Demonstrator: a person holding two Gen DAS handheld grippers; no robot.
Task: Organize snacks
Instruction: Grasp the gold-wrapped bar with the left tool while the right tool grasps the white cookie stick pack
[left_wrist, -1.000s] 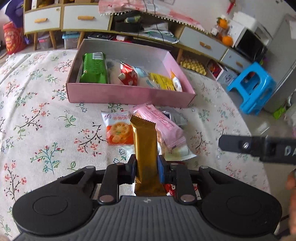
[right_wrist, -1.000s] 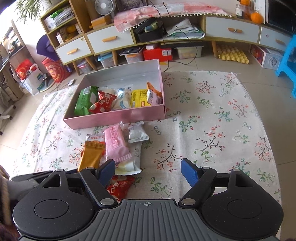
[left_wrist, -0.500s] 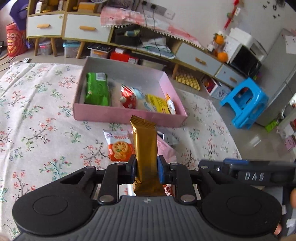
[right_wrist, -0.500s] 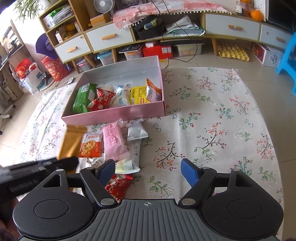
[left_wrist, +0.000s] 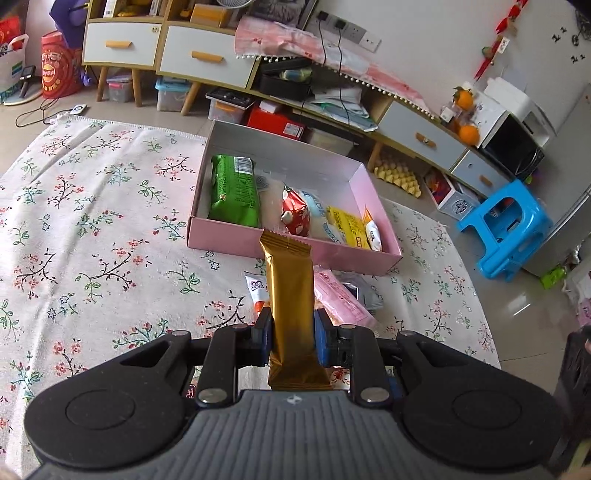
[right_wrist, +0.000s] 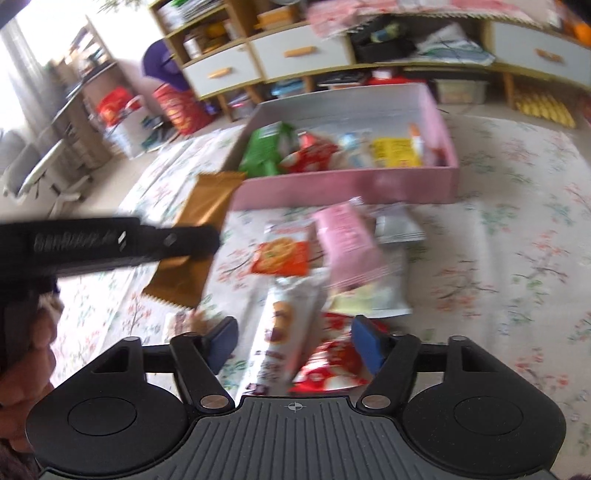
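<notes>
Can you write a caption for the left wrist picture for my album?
The left claw grips a gold snack bar above the flowery cloth, facing the pink box.

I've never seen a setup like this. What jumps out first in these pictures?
A gold snack wrapper stands pinched in the left gripper, lifted over the flowered cloth. Behind it lies a pink box, already holding several snacks. The right gripper, its jaws closing, hangs over a loose pile of packets before the box.

No legible wording found. A barcode is printed on the green packet (left_wrist: 233, 192); its digits are unreadable. Print on the remaining wrappers and the red bag (left_wrist: 59, 70) is too small or blurred.
</notes>
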